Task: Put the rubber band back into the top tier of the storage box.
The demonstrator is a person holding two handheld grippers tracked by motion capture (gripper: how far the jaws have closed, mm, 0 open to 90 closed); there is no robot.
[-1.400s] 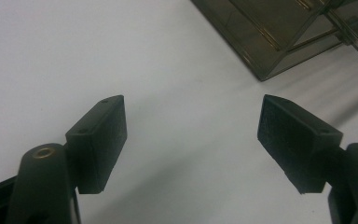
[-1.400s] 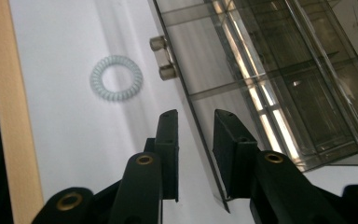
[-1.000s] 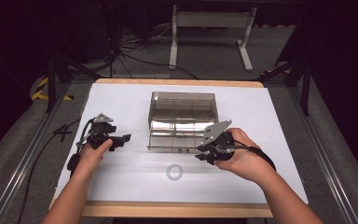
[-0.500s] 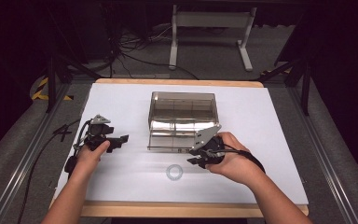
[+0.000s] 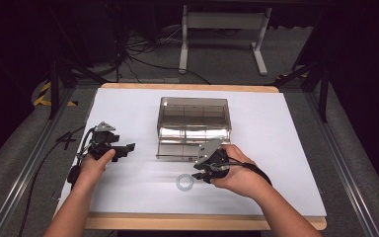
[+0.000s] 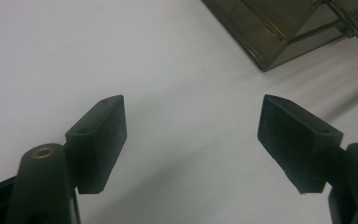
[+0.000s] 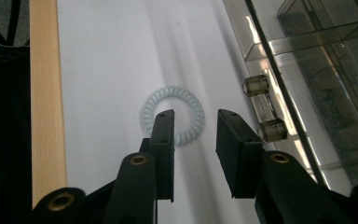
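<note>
Coil ring (image 7: 172,115) | just ahead of right claw (image 7: 193,126) | jaws part-open, opening, empty

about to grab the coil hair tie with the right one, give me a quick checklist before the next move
1. Right hand-held gripper open: ok; its jaws have just been opening, nothing pinched.
2. Pale blue spiral plastic hair tie lying flat on the white table sheet: ok.
3. Jaws straddle the near side of the ring: cannot tell, one tip overlaps it.
4. Clear of the smoky transparent plastic drawer box and its handle: ok, apart.
5. Left hand-held gripper open, holding nothing, away from the tie: ok.
</note>
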